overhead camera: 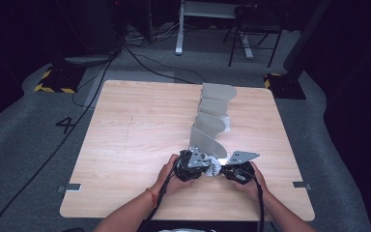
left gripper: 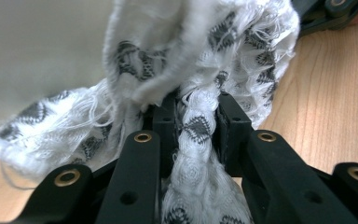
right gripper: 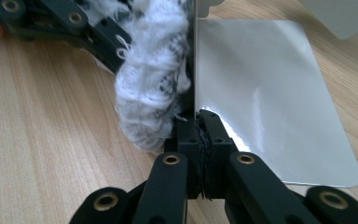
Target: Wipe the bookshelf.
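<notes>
On the left side of the wooden worktop (overhead camera: 125, 135) the surface is bare; a strip of tape (overhead camera: 69, 187) sits at its left edge. Your left hand (overhead camera: 170, 175) comes in from the bottom of the high view, and it carries the left hand-held gripper (overhead camera: 196, 166) near the front edge, a little right of the middle. This hand-held gripper is clenched on the white cloth (left gripper: 196, 126) with the dark zigzag pattern: in the left gripper view a twisted strand of the cloth runs between the two black jaws, and the pads press on it from both sides. The rest of the cloth is bunched above the jaws, partly against a pale grey sheet (left gripper: 37, 51) at the left of that view.

In the high view the cloth (overhead camera: 214, 168) lies on the worktop between your two hand-held grippers, and it touches both. Just behind it begins a row of curved grey sheets (overhead camera: 211, 121) that stand upright and run toward the far edge.

To the right, your right hand (overhead camera: 252, 180) holds the right hand-held gripper (overhead camera: 235, 170). Its jaws are clenched tightly together on the near edge of a thin upright grey sheet (right gripper: 261, 93). In the right gripper view, the bunched cloth (right gripper: 154, 88) rests against the left face of this sheet, just beside the jaws.
</notes>
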